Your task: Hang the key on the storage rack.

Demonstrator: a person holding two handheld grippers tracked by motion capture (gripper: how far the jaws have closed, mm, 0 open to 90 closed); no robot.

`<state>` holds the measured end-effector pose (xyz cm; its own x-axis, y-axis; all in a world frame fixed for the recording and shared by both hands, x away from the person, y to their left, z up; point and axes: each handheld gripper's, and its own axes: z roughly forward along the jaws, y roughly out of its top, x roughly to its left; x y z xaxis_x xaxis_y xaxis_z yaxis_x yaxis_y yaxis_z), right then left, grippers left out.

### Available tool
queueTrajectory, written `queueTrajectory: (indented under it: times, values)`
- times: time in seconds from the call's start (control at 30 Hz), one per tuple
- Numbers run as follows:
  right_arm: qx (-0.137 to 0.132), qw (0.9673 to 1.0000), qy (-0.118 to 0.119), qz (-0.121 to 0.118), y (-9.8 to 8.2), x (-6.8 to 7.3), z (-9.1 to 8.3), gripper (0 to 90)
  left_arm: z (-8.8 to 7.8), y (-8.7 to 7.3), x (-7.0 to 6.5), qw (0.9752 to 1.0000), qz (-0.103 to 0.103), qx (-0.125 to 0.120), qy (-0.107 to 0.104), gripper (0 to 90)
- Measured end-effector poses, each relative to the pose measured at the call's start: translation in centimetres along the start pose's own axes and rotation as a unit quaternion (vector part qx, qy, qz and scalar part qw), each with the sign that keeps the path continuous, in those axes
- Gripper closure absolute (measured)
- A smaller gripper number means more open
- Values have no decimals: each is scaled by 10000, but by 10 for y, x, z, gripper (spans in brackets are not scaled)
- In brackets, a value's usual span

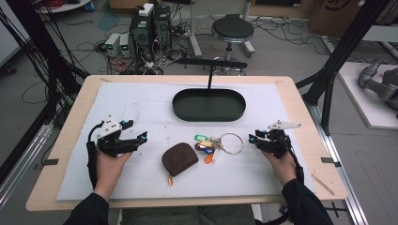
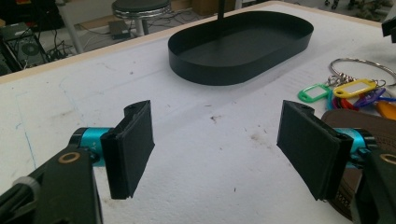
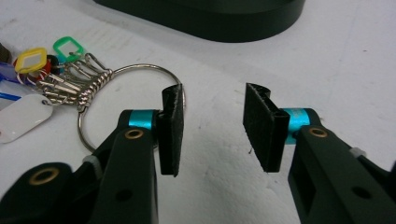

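Note:
A bunch of coloured key tags [image 1: 205,143] on a large metal ring [image 1: 231,143] lies mid-table on the white mat, beside a brown zip pouch [image 1: 179,158]. Behind them stands an oval black tray [image 1: 209,104]. My right gripper [image 1: 252,139] sits just right of the ring. In the right gripper view its jaws [image 3: 212,126] stand partly apart with nothing between them, and the ring [image 3: 140,67] passes behind the left pad. My left gripper [image 1: 143,137] is left of the pouch. It is open wide [image 2: 217,149] over bare mat, with the pouch [image 2: 369,126] behind its right jaw.
A thin black post [image 1: 210,77] with a crossbar rises at the tray's far side. The white mat [image 1: 141,103] covers most of the wooden table. On the floor beyond are a stool [image 1: 232,29], computer cases [image 1: 150,26] and cables.

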<state>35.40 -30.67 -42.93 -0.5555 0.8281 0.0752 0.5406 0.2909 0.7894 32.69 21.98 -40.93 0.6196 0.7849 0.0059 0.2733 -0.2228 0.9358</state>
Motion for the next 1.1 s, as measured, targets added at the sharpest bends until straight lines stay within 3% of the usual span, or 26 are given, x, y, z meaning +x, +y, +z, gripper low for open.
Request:
queueTrajectory:
  times: [0.4,0.53,0.63,0.7,0.8,1.1]
  values:
    - [435,9988,130,-191,4,13,31,679,-2,-3,-1,10000,-32,46,32,269]
    - [618,9974,30,-370,4,19,37,717,-4,-4,0,10000,-45,64,45,270]
    - [626,9971,-59,-424,4,20,38,759,-5,-5,0,10000,-31,67,55,270]
    - [610,9970,-50,-479,4,20,38,844,-5,-5,0,10000,-47,53,69,269]
    - [609,9962,-131,-602,4,23,38,863,-4,-5,-1,10000,-21,68,54,269]
    - [346,9989,70,-305,6,17,32,876,-4,-5,0,9999,-26,86,61,269]
